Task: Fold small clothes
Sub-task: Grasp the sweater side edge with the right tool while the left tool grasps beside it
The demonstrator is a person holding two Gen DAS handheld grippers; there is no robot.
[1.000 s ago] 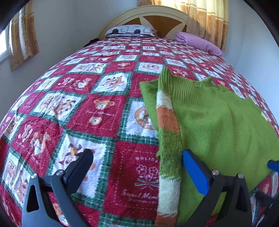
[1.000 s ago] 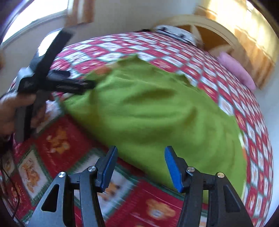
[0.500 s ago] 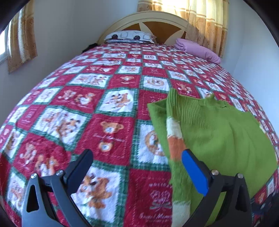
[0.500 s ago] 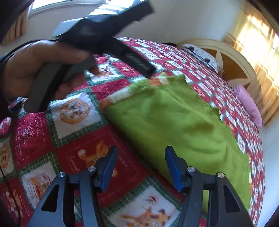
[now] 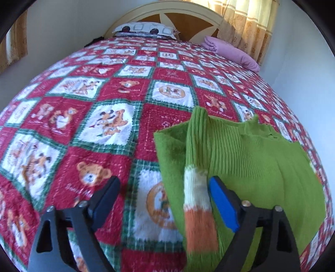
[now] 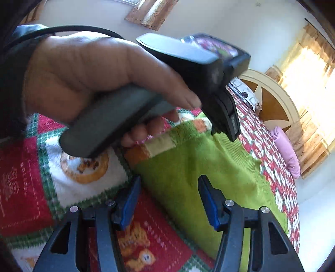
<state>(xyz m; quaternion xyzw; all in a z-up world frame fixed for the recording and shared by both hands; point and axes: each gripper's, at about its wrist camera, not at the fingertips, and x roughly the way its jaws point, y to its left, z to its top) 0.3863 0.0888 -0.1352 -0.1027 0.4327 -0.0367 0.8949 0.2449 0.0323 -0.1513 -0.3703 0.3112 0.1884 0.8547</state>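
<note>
A green knit sweater (image 5: 261, 167) lies flat on the red patchwork quilt (image 5: 83, 125). Its sleeve (image 5: 196, 188), with white and orange bands, is folded over the body along the left edge. My left gripper (image 5: 165, 200) hovers over that sleeve, its jaws closing. The sleeve lies between them beside the right finger (image 5: 222, 205), and no pad presses on it. In the right wrist view my right gripper (image 6: 168, 200) stands half open over the sweater's near edge (image 6: 167, 177), holding nothing. A hand (image 6: 83, 73) holding the left gripper's handle fills the top of that view.
A patterned pillow (image 5: 144, 29) lies against the wooden headboard (image 5: 178, 18) at the far end. A folded purple cloth (image 5: 230, 52) sits at the far right by the curtain (image 5: 251, 25). A white wall runs along the bed's right side.
The left gripper has slid over the folded sleeve and its jaws have narrowed. The right gripper has swung toward the sweater's near edge, and the hand with the left gripper now looms large in its view.
</note>
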